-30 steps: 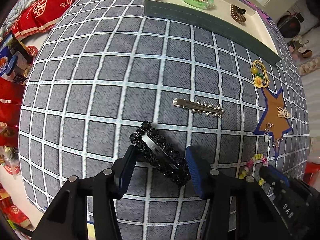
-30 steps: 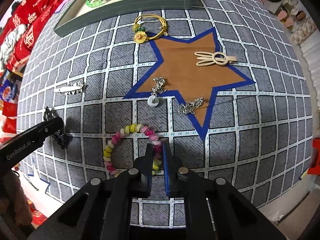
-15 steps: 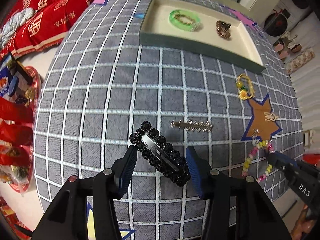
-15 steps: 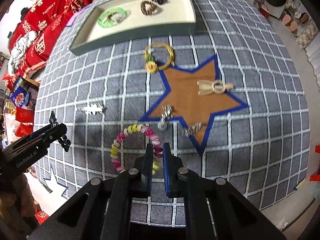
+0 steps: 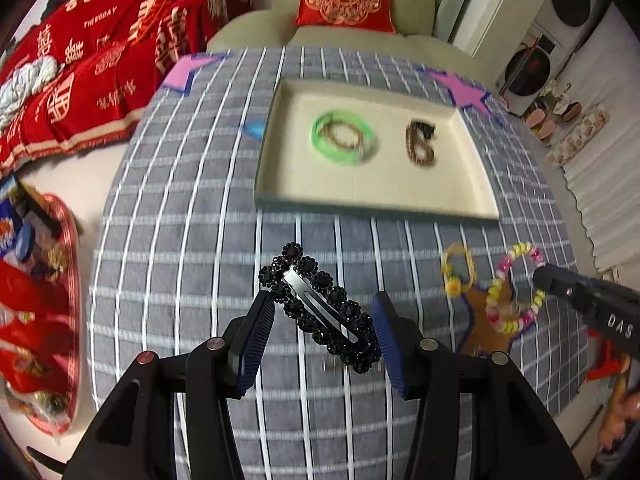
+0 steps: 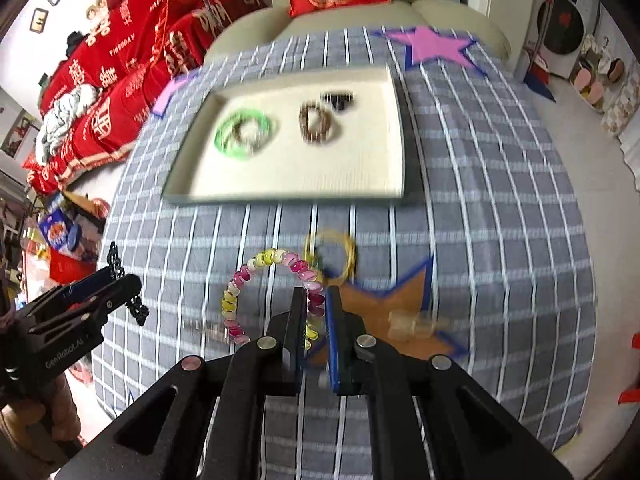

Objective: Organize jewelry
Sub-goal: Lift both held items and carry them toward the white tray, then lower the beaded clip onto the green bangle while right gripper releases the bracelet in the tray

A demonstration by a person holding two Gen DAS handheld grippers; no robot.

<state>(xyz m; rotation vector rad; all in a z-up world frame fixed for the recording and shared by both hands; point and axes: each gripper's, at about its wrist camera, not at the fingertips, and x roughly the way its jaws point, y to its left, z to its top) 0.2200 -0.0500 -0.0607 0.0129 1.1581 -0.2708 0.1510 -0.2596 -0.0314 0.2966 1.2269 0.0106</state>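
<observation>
My left gripper (image 5: 323,320) is shut on a black beaded hair clip (image 5: 320,309), held diagonally above the checked cloth. My right gripper (image 6: 316,312) is shut on a pink and yellow bead bracelet (image 6: 256,280), lifted off the cloth; the bracelet also shows in the left wrist view (image 5: 514,292). The cream tray (image 5: 280,196) lies ahead with a green bangle (image 5: 344,137) and a brown hair tie (image 5: 420,145) in it. In the right wrist view the tray (image 6: 384,92) also holds a small black piece (image 6: 339,100).
A yellow wire bracelet with a flower (image 6: 332,254) lies on the cloth by the brown star patch (image 6: 384,308). A pale clip (image 6: 412,326) lies blurred on the star. Pink stars (image 6: 434,46) mark the far corners. A sofa with red cushions stands behind.
Both grippers have risen with their pieces and moved toward the tray. The tray now sits nearer the middle of both views. The silver clip has dropped out of clear sight.
</observation>
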